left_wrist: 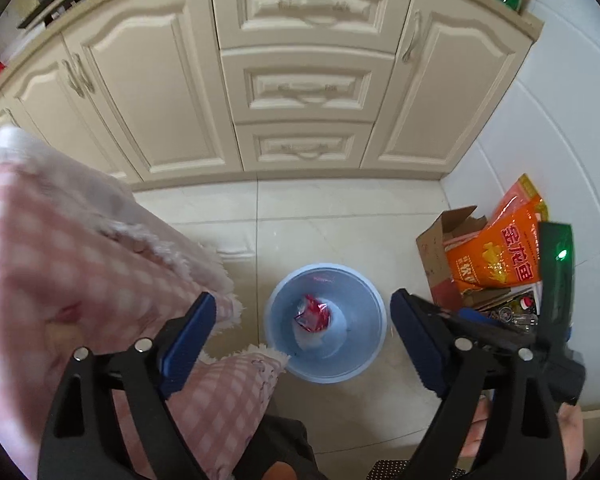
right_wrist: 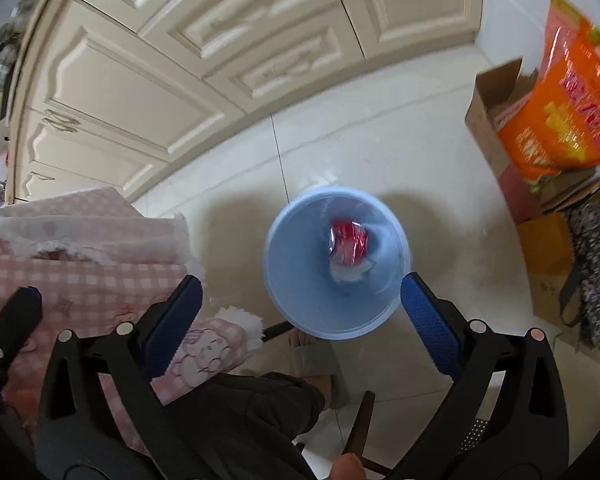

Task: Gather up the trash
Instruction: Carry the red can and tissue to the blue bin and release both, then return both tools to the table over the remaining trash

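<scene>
Seen from above: cream kitchen cabinets (left_wrist: pixel 180 92) along the back, pale tiled floor (left_wrist: pixel 332 208) below. At the right wall, an open cardboard box (left_wrist: pixel 434 252) with an orange food bag (left_wrist: pixel 496 256) leaning in it; whether either counts as trash cannot be told. At the left edge, pink checked fabric (left_wrist: pixel 60 248) with a fluffy white trim, close to the bin's rim.

Centre of both views: a light-blue waste bin (left_wrist: pixel 284 312) standing upright on the floor. Inside, lying at the bottom: a crumpled red and clear wrapper (left_wrist: pixel 314 314) on top of something white, possibly paper. So at least one piece of trash already in the bin, apart from both tools.

Left tool (left_wrist: pixel 300 332): spread wide, nothing between the blue pads (left_wrist: pixel 188 332), poised above the bin and pointing steeply down at it. Right tool (right_wrist: pixel 300 320): likewise fully spread and empty, also above the bin.

Judged from this: one drop done, with both tools free. No other loose trash visible on the floor in either view; more elsewhere in the room cannot be ruled out. Likely left: fetching any further pieces from outside these views, or nothing at all.
</scene>
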Available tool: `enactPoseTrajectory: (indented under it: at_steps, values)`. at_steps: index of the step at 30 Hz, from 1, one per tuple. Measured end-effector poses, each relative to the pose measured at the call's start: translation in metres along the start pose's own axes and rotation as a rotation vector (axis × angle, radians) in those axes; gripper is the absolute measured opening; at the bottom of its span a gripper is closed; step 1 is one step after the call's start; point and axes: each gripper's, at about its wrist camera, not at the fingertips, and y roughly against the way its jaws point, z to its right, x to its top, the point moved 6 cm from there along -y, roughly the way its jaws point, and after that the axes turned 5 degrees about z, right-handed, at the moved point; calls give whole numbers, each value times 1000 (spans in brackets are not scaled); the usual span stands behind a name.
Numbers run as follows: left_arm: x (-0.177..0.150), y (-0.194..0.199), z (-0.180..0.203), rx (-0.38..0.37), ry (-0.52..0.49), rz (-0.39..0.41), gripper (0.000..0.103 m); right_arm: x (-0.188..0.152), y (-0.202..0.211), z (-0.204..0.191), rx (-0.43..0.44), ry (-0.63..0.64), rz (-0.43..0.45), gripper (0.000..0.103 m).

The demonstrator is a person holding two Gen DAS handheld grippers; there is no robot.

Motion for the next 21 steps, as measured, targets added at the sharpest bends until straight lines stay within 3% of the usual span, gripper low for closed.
enactPoseTrajectory:
  at_steps: [5, 12, 21]
  values:
    - [2, 61, -7, -20, 11, 107, 87, 6, 54, -36, 41, 62, 99, 97]
    - [3, 152, -55, 56, 75, 277, 87, 6, 128, -118, 144, 199, 225, 97]
    - [-7, 253, -130, 148, 169, 455, 87, -15, 193, -231, 245, 393, 316, 97]
